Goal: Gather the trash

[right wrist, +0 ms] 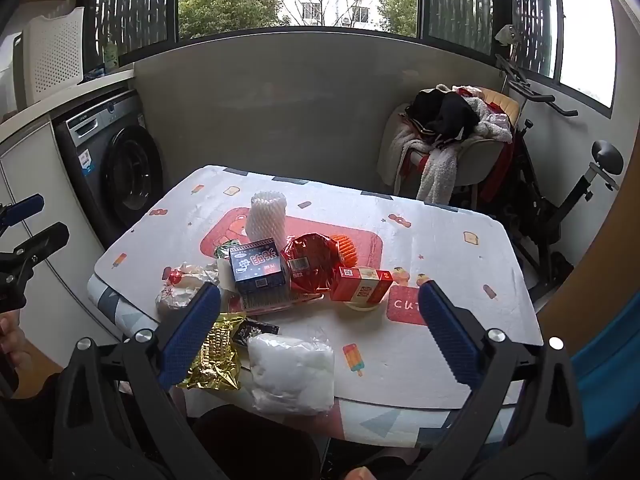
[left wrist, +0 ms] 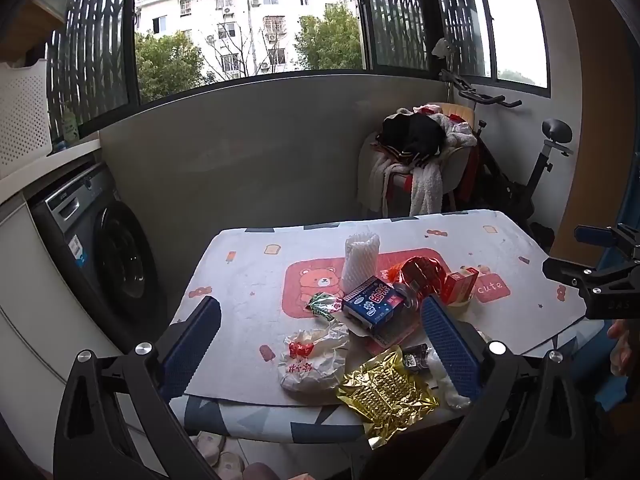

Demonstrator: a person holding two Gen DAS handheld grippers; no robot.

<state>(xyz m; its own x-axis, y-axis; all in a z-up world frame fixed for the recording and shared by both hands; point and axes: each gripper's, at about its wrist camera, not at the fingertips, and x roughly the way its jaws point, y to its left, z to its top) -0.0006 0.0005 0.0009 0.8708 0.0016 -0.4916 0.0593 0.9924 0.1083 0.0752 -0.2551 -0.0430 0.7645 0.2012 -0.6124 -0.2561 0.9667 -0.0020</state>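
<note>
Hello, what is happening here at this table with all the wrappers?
A person holds a two-finger gripper in each hand above a table littered with trash. The left gripper and right gripper are both wide open and hold nothing. A gold foil packet, a blue box, a red box and a white foam sleeve lie untouched, so collecting has not started.

Soft daylight from the window (left wrist: pixel 248 28); sharp centre, fisheye-bent, dark corners.
</note>
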